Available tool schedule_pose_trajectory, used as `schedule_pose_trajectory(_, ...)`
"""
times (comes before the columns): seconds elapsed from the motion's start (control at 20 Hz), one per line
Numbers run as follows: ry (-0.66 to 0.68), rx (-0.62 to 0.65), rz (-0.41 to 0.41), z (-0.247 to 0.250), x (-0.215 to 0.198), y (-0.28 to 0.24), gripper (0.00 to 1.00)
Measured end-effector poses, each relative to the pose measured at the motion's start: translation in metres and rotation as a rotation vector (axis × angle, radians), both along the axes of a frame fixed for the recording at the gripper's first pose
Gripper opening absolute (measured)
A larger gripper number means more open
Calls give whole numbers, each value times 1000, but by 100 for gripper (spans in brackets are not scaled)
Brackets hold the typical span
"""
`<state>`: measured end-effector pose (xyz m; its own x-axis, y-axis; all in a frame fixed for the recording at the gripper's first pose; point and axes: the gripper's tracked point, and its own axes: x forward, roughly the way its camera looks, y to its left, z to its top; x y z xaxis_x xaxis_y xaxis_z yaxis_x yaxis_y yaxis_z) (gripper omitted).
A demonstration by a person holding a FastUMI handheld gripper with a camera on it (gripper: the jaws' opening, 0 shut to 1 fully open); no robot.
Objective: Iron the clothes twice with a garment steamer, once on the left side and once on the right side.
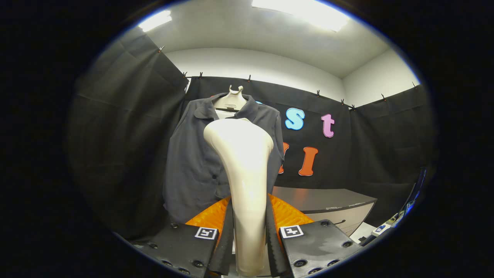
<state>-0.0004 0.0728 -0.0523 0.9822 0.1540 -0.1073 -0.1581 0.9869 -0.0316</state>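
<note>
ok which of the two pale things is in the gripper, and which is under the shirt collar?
The garment steamer stands clamped between the gripper fingers, its wide head up. The other is the mannequin neck, beyond it, inside the dark shirt collar.

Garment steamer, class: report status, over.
Gripper shut on the garment steamer, head upright. Grey shirt hangs on a mannequin just beyond, not yet touched. Nothing between steamer and shirt.

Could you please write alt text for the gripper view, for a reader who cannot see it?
The tongs are shut on a cream garment steamer, its head raised before a dark grey shirt hanging on a mannequin. A grey table stands beyond.
</note>
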Motion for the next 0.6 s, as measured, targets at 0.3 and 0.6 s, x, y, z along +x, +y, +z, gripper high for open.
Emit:
schedule_pose_trajectory(0.3,-14,9,-32,8,6,-26,45)
schedule_pose_trajectory(0.6,-29,22,-46,14,8,-40,45)
